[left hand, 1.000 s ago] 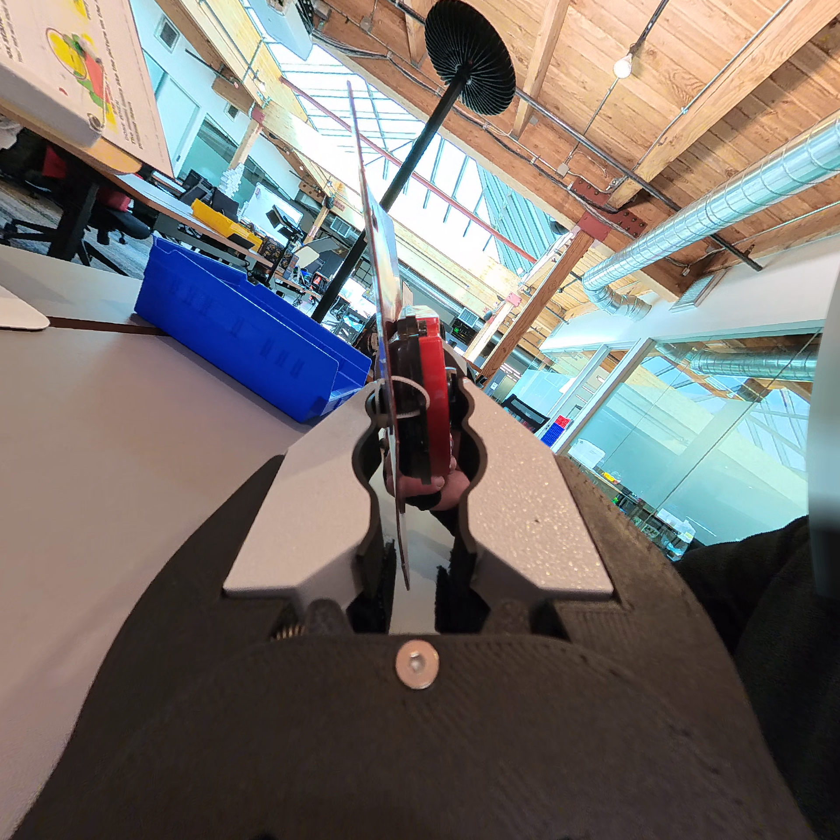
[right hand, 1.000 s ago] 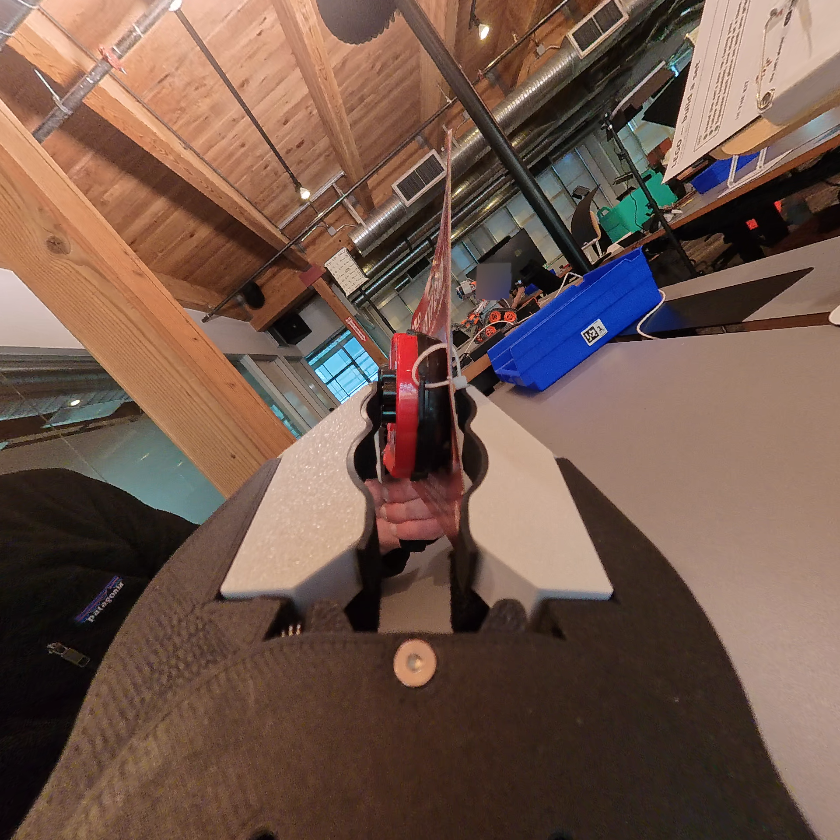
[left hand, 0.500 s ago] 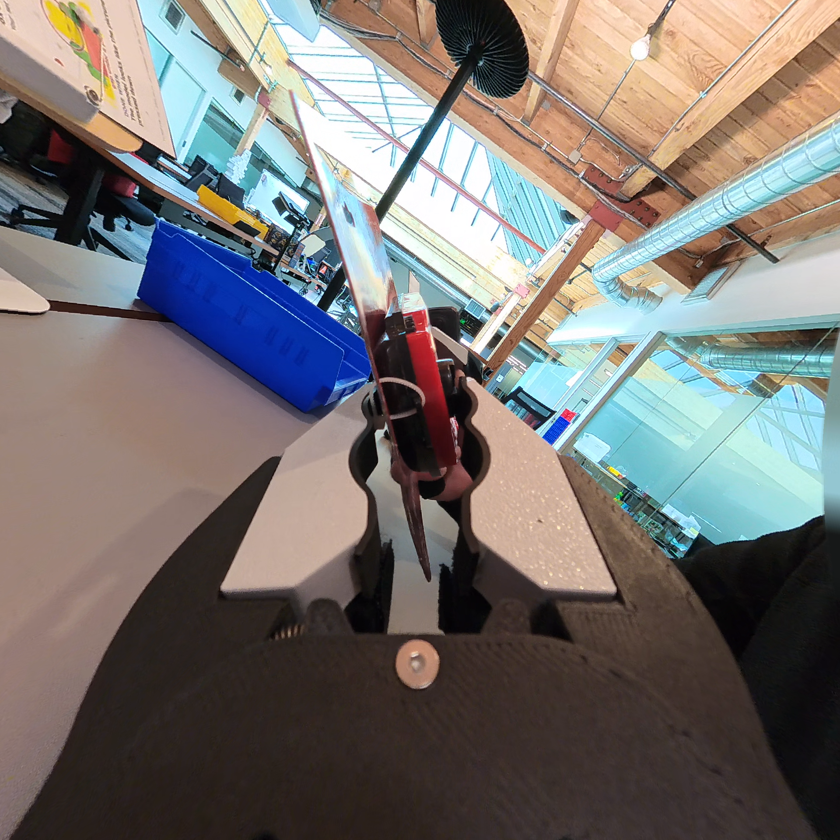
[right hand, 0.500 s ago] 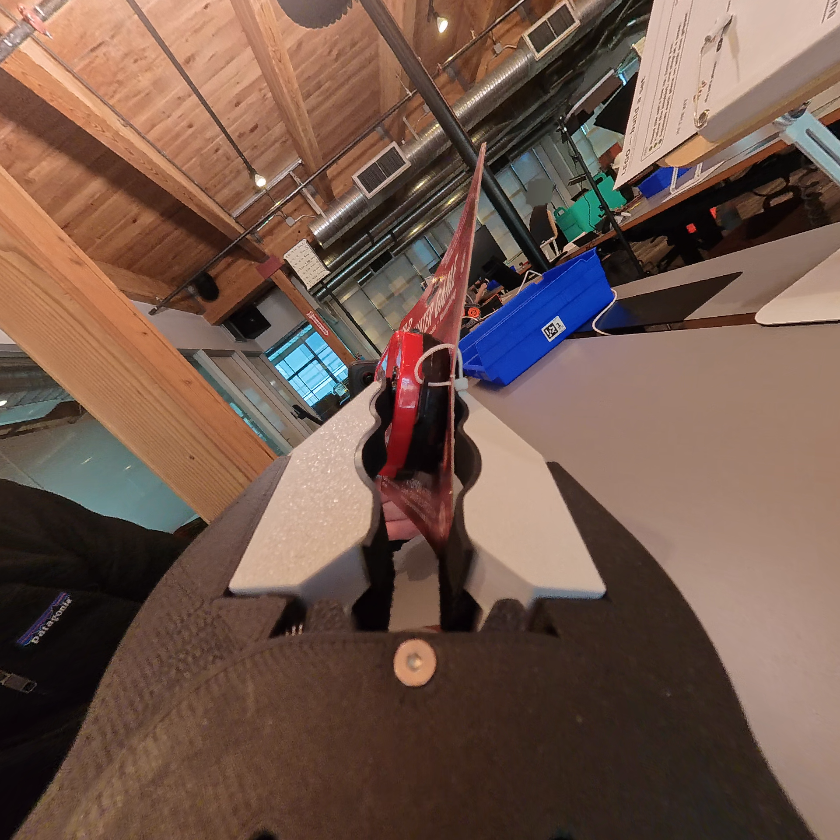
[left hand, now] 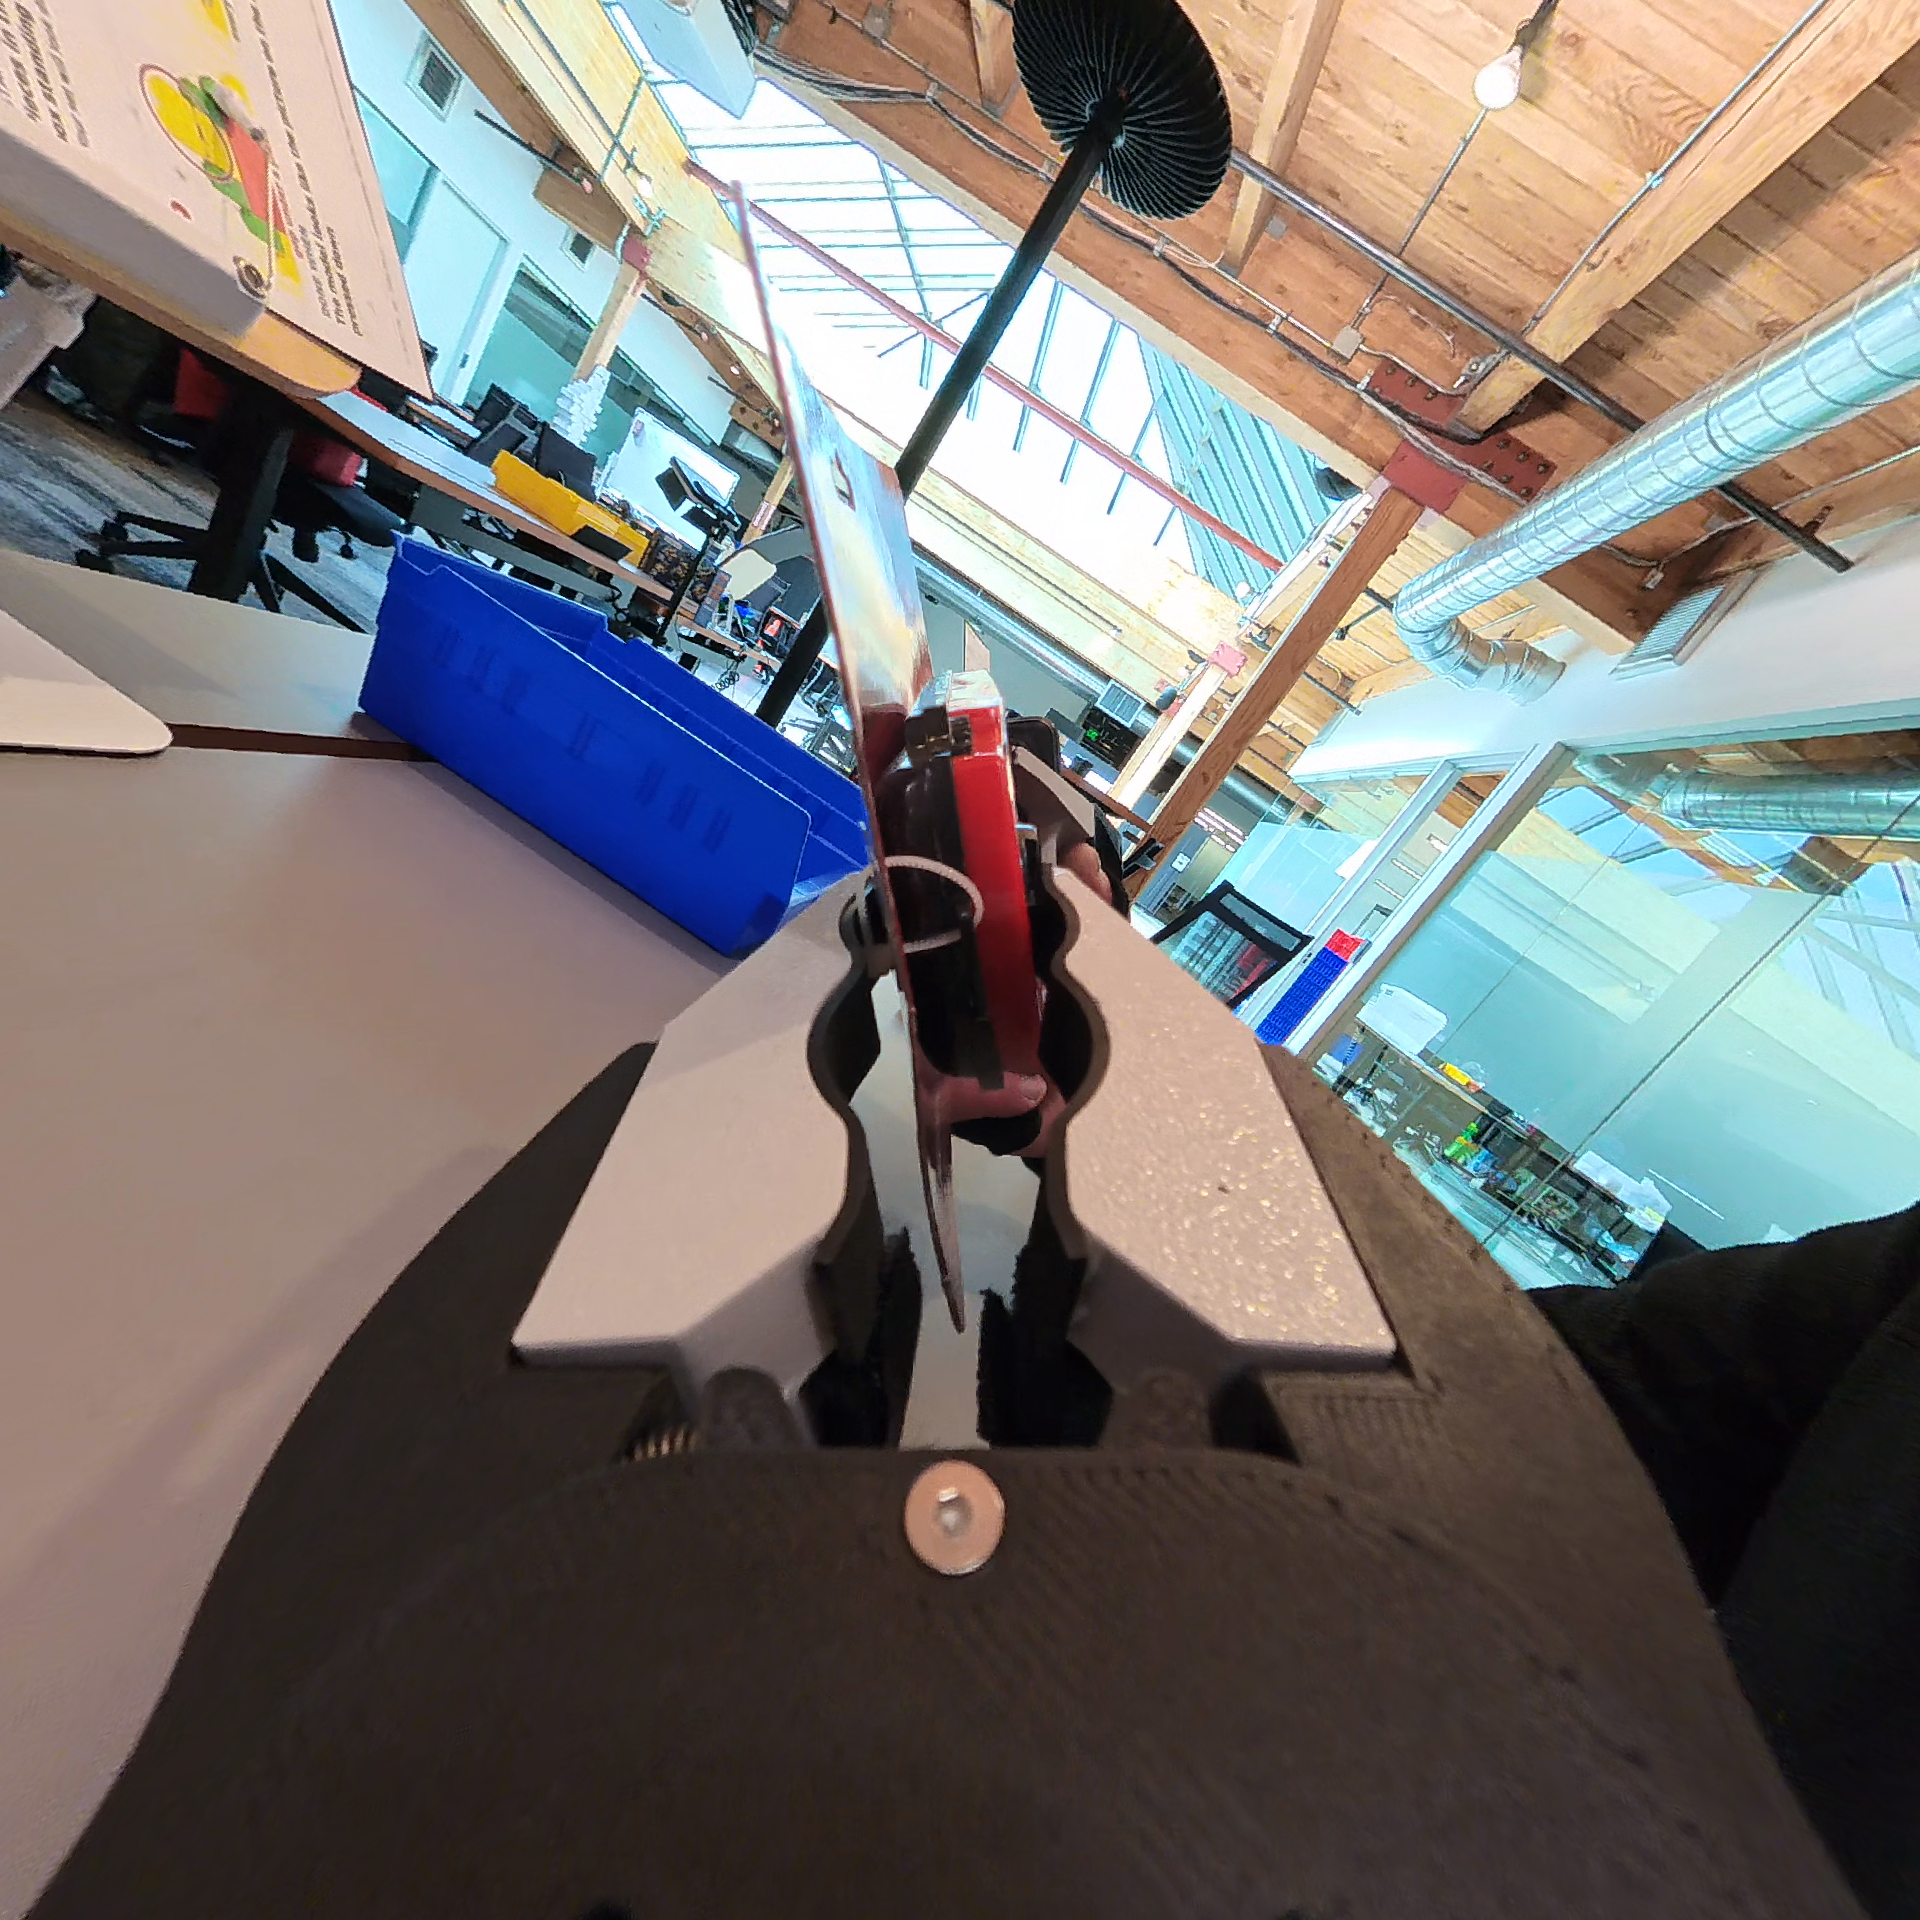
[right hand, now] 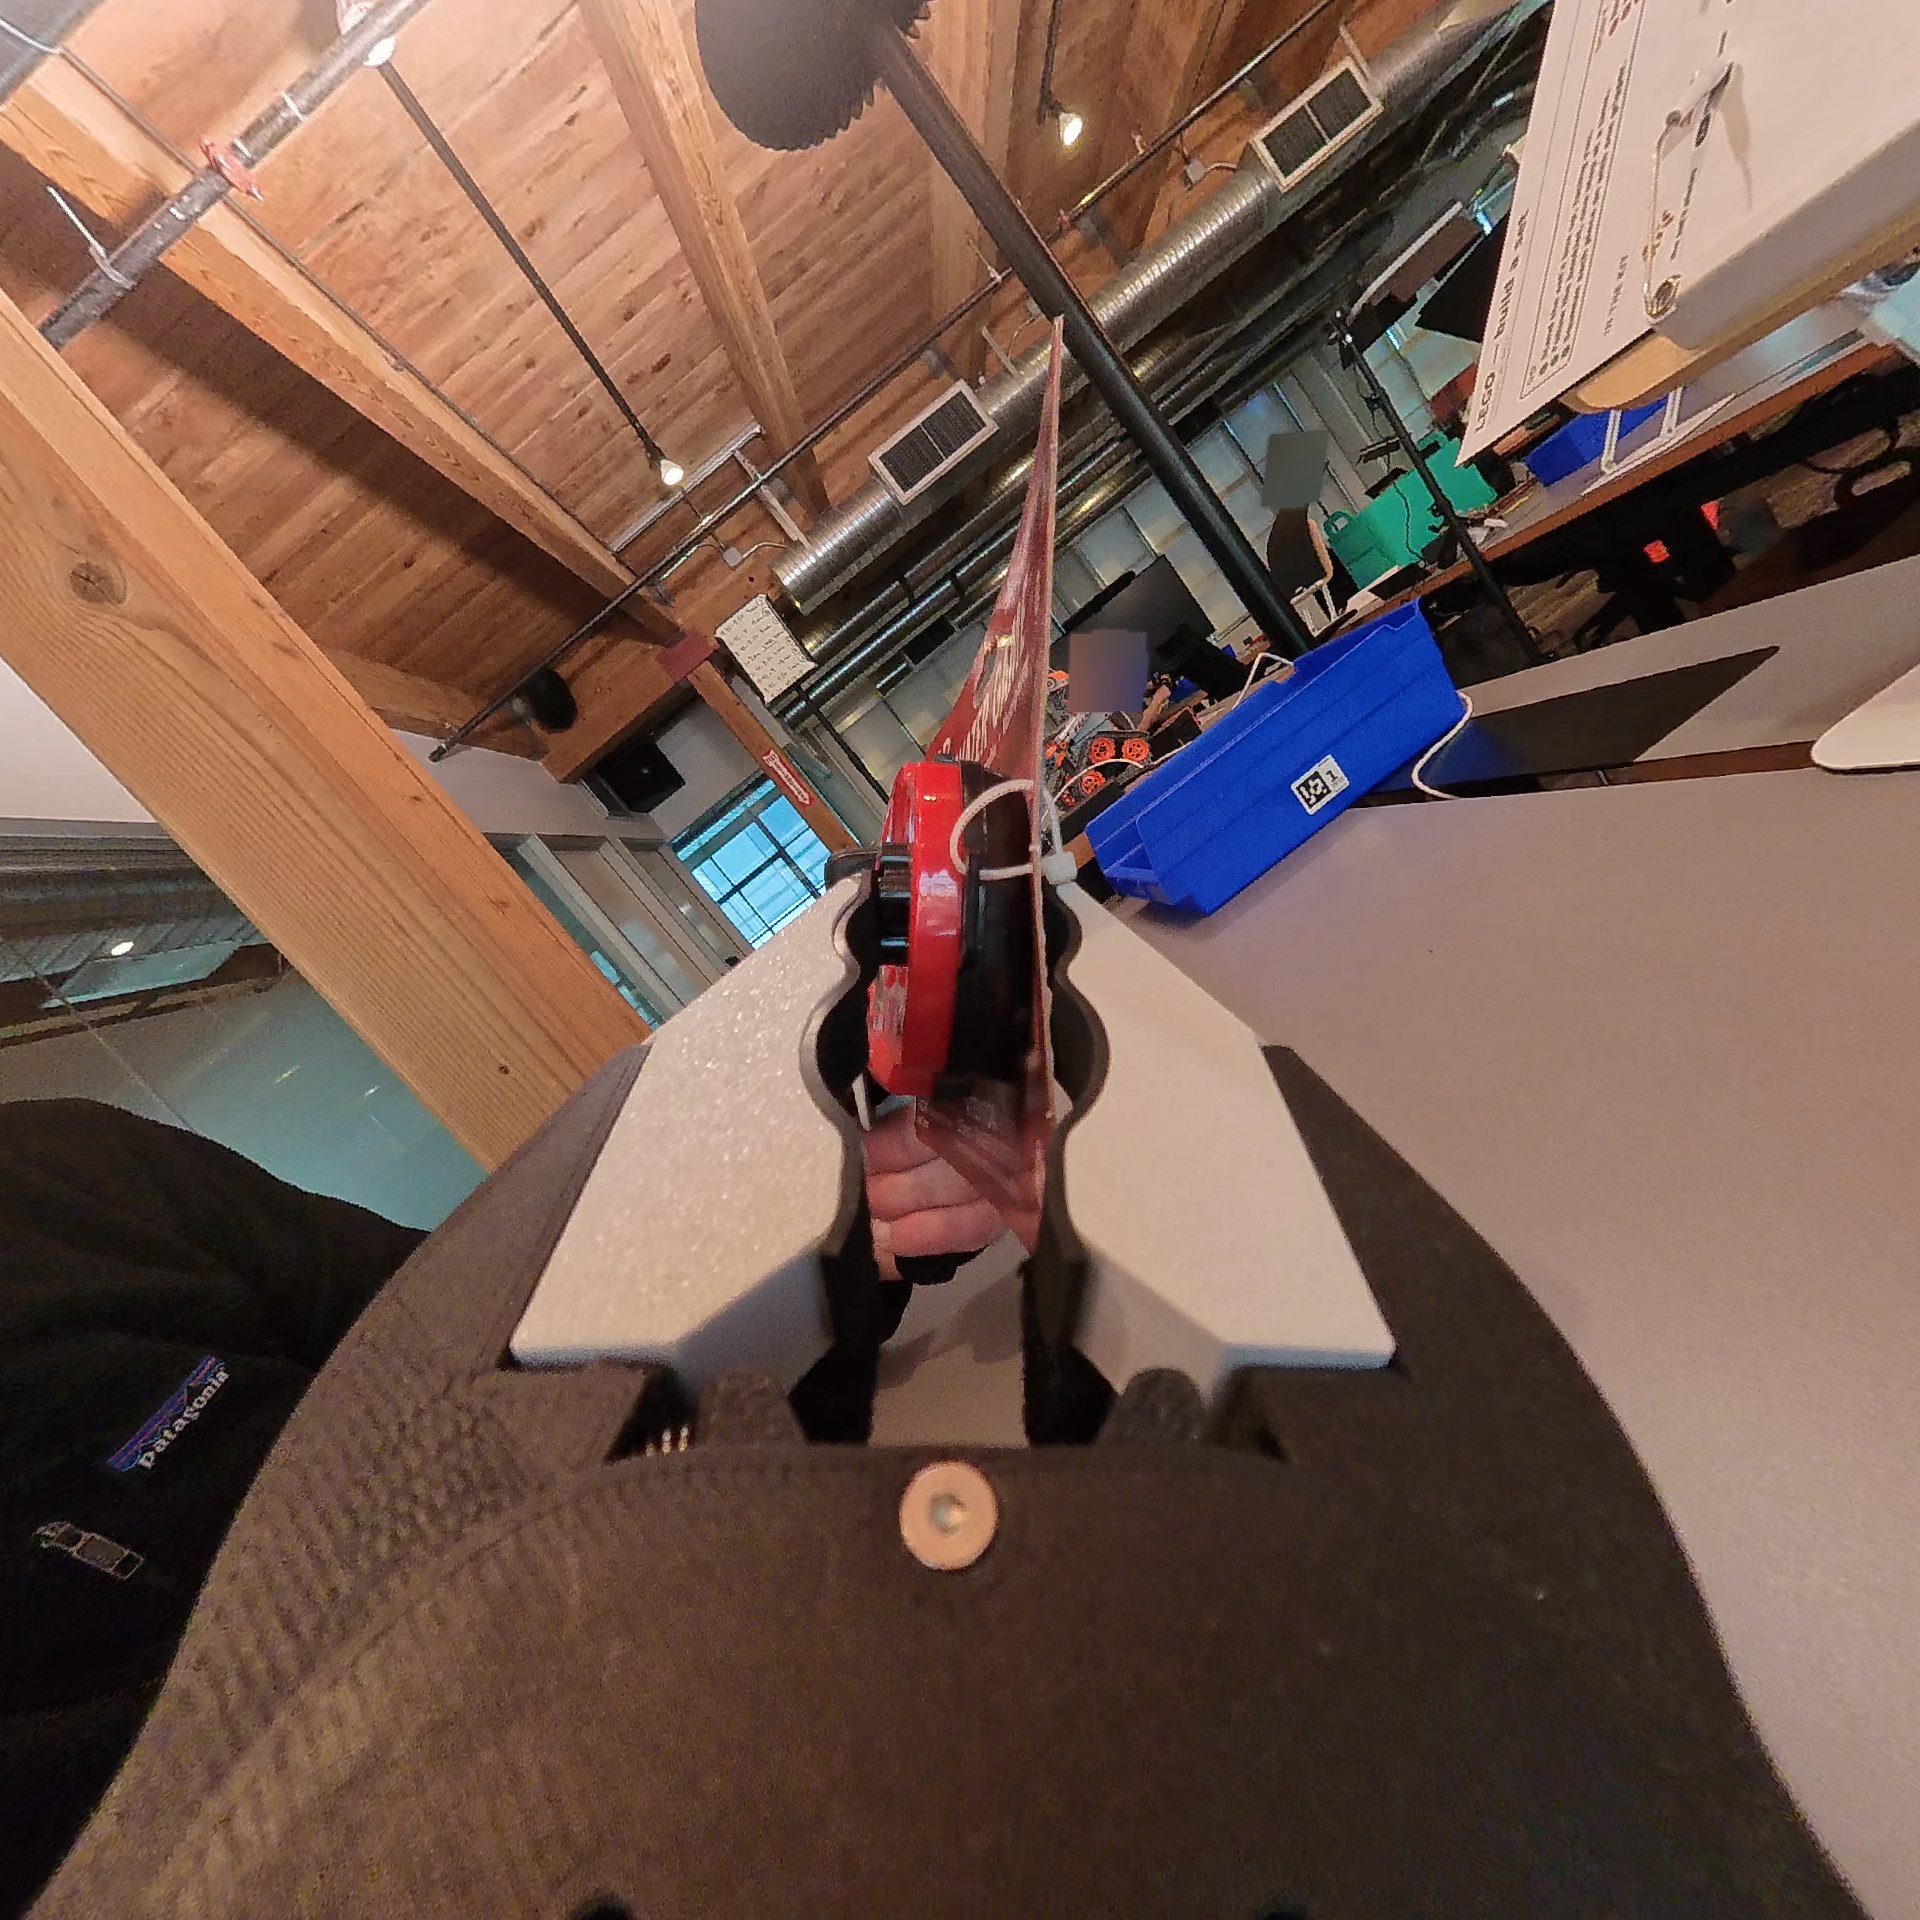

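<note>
A flat red-and-black round tool point(left hand: 971, 914) is zip-tied to a glossy red card point(left hand: 847, 520) that stands up edge-on. My left gripper point(left hand: 956, 935) is shut on the tool and card. In the right wrist view the same red tool point(right hand: 920, 935) and its card point(right hand: 1023, 644) sit between the fingers of my right gripper point(right hand: 956, 935), which is also shut on it. Both grippers clamp it from opposite sides, above the grey table point(left hand: 260, 1039). A person's hand point(right hand: 920, 1195) shows just behind the tool.
A blue bin point(left hand: 592, 748) stands on the table behind the tool, also in the right wrist view point(right hand: 1278, 769). A white board with a printed sheet point(left hand: 156, 156) overhangs. A black pole with a round disc point(left hand: 1117, 94) rises behind. A wooden post point(right hand: 260, 779) and a dark sleeve point(left hand: 1766, 1403) are close.
The card leaned over half a second ago and now stands closer to upright again. Both views have swung slightly. Both grippers stay shut on the tool.
</note>
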Available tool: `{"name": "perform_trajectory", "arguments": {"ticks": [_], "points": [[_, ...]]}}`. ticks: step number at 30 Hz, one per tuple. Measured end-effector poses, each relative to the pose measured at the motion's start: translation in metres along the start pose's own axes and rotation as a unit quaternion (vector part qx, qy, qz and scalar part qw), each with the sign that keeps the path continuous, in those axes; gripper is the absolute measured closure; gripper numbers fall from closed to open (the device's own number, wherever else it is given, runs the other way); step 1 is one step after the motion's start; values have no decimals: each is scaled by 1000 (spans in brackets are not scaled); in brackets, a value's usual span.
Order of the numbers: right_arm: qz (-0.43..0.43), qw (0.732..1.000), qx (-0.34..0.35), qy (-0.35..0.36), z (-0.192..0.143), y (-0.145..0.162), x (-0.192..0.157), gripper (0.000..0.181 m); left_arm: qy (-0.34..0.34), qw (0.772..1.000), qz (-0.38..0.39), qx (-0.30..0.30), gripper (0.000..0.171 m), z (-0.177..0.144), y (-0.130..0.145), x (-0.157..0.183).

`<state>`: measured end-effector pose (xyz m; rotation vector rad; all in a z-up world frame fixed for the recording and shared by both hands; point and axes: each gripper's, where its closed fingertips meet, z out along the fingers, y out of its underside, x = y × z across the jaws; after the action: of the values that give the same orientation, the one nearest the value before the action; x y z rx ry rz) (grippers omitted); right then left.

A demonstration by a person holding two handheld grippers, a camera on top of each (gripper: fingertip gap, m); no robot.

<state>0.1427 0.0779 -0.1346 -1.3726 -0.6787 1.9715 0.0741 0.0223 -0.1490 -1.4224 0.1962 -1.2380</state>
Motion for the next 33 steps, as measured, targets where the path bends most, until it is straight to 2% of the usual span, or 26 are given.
{"name": "perform_trajectory", "arguments": {"ticks": [33], "points": [[3,1000,2,-6,-2,-2,-2,152,7,1000,-9,5,141,3,1,1]]}}
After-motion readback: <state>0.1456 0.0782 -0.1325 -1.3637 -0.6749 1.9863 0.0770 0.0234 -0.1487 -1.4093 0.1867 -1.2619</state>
